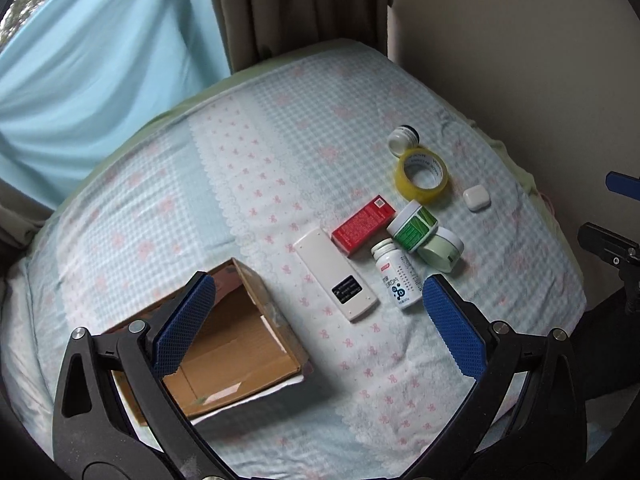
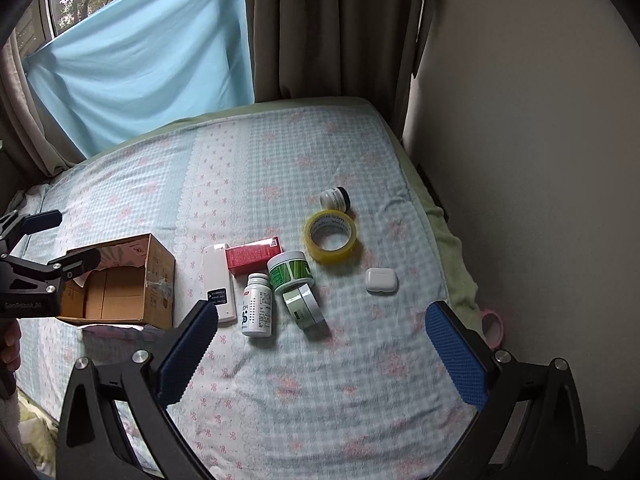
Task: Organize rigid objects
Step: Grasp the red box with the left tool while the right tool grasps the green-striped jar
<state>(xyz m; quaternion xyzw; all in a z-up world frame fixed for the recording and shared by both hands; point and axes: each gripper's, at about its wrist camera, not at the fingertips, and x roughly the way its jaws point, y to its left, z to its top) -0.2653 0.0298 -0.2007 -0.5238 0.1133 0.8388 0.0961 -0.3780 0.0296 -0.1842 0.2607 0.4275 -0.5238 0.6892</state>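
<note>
On the bed lie a white remote [image 1: 335,275] [image 2: 219,282], a red box [image 1: 363,226] [image 2: 253,256], a white pill bottle [image 1: 397,273] [image 2: 257,304], a green-labelled jar [image 1: 412,227] [image 2: 289,270], a pale green jar [image 1: 441,249] [image 2: 305,305], a yellow tape roll [image 1: 421,175] [image 2: 330,234], a small black-and-white jar [image 1: 403,139] [image 2: 335,199] and a white earbud case [image 1: 476,197] [image 2: 381,280]. An open cardboard box [image 1: 224,344] [image 2: 120,280] sits to their left. My left gripper [image 1: 316,320] is open and empty, near the box and remote. My right gripper [image 2: 320,344] is open and empty, in front of the jars.
The bed [image 1: 280,140] has a checked blue sheet with pink bows. A wall [image 2: 520,160] runs along its right side, curtains [image 2: 320,28] and a blue cloth [image 2: 140,52] at the far end. A pink round item [image 2: 493,326] lies by the wall.
</note>
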